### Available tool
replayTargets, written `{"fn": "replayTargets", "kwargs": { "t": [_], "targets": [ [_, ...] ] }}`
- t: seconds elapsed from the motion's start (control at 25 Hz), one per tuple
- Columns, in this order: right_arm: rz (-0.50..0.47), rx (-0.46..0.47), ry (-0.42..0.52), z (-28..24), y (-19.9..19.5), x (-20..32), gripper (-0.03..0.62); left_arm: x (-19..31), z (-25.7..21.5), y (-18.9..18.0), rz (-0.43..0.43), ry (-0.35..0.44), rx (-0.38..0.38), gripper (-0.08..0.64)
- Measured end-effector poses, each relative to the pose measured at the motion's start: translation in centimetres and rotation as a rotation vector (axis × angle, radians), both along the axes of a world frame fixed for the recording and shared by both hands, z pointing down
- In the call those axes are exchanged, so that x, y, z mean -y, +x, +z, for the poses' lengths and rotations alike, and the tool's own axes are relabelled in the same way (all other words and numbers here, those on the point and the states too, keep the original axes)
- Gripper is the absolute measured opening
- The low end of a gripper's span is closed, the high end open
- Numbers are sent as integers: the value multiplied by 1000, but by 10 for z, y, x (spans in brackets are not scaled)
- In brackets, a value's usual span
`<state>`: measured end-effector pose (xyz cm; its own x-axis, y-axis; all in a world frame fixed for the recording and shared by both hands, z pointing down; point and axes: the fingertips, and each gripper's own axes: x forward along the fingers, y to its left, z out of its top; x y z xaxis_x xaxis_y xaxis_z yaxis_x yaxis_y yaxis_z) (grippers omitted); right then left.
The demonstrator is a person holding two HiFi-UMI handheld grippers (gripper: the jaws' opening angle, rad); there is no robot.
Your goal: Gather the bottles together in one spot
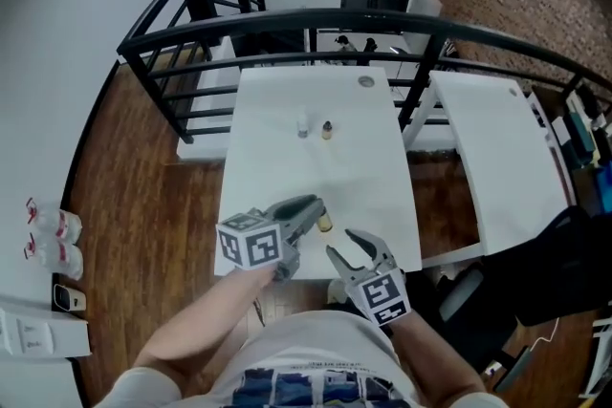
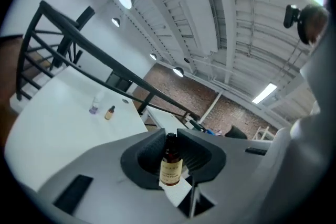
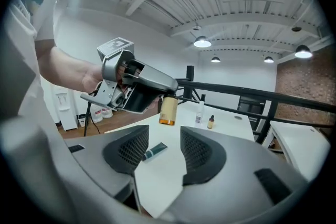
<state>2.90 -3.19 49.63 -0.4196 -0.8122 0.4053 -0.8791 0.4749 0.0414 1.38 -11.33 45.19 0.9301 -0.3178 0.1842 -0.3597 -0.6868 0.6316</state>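
- Amber bottle [image 2: 170,162]: label print unreadable, dark cap, clamped in left gripper's [image 2: 169,137] fingers.
- Right gripper's [image 3: 164,134] fingers apart beside it, empty.
- Far beyond: clear bottle [image 1: 303,126], brown bottle [image 1: 327,130], perhaps droppers.

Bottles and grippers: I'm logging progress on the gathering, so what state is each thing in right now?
amber bottle: held upright, off the table
left gripper: shut on amber bottle
right gripper: open, empty
clear bottle: upright on table
dropper bottle: upright beside clear bottle
green tube: lying flat
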Motion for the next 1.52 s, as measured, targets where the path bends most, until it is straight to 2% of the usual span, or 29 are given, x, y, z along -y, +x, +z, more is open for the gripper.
{"fn": "replayTargets", "kwargs": {
  "t": [0.08,0.2,0.4,0.6,0.8,0.96,1.08,1.28,1.52],
  "targets": [
    [12,14,-27,5,28,9,243,27,2,13,-64,65,49,64],
    [48,33,-55,11,67,17,255,63,15,34,-126,134,122,66],
    [98,53,-112,23,129,21,255,115,54,76,-193,143,199,66],
    [155,56,-159,36,187,17,255,167,102,105,-273,181,307,66],
    [237,73,-215,51,237,12,255,214,142,121,-354,184,345,66],
    [300,122,-249,59,262,12,255,246,164,127,-398,198,356,66],
    [328,124,-271,65,274,13,255,260,175,131,-416,227,368,66],
    [339,126,-305,72,282,9,254,265,190,137,-418,277,411,66],
    [335,126,-324,77,284,13,253,264,192,143,-399,331,416,66]
  ]
}}
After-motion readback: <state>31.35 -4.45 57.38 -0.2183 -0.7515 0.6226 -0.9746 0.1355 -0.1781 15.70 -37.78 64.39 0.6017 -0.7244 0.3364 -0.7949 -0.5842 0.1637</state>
